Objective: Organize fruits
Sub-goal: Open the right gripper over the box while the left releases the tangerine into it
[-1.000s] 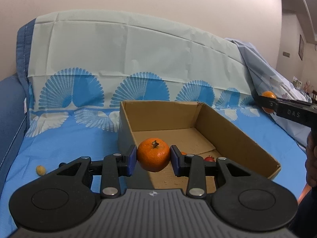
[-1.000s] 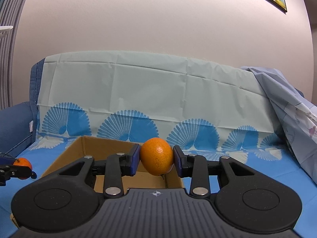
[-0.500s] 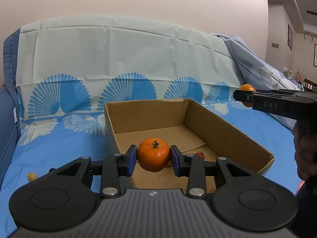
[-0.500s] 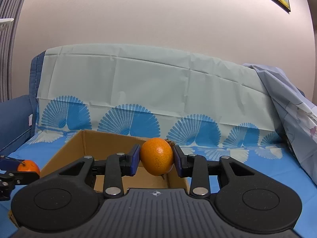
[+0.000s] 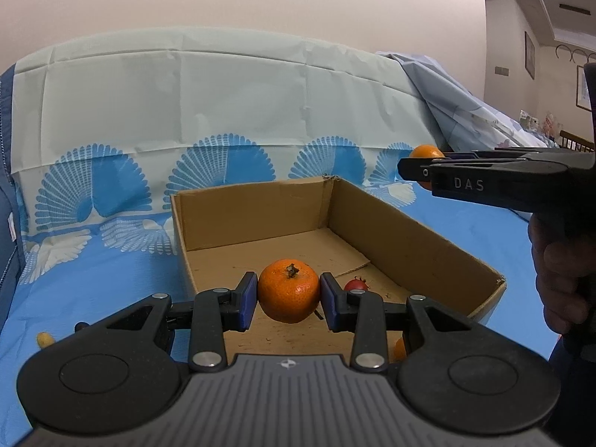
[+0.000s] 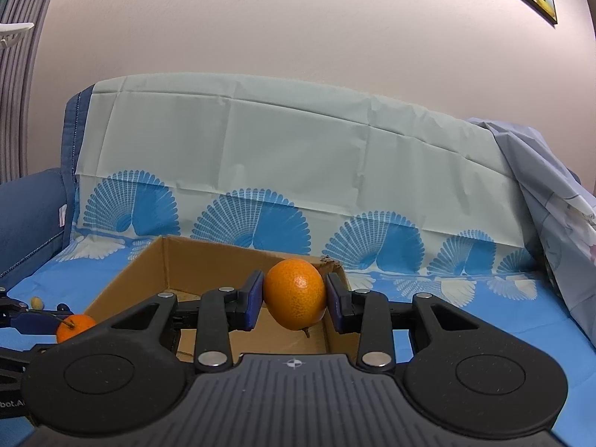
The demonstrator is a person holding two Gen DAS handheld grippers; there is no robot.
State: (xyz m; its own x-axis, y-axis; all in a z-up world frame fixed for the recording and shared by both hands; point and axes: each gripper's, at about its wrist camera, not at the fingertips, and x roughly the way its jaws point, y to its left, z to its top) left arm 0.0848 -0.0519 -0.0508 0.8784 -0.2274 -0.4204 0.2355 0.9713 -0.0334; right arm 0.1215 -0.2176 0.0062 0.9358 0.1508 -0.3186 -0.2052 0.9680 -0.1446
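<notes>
My left gripper is shut on a tangerine with a dark stem, held over the near end of an open cardboard box. A small red fruit lies on the box floor just right of it, and a bit of orange fruit shows behind the right finger. My right gripper is shut on a second tangerine, above the box's near right corner. In the left wrist view this right gripper enters from the right with its tangerine. In the right wrist view the left gripper's tangerine shows at far left.
The box sits on a blue sheet with fan patterns over a sofa. A small yellow fruit lies on the sheet left of the box. A person's hand grips the right tool. A crumpled pale cloth drapes at the right.
The left gripper has slid toward the right with its tangerine, now over the box's near end. The right gripper with its tangerine looms nearer in the left view; its own view barely changed.
</notes>
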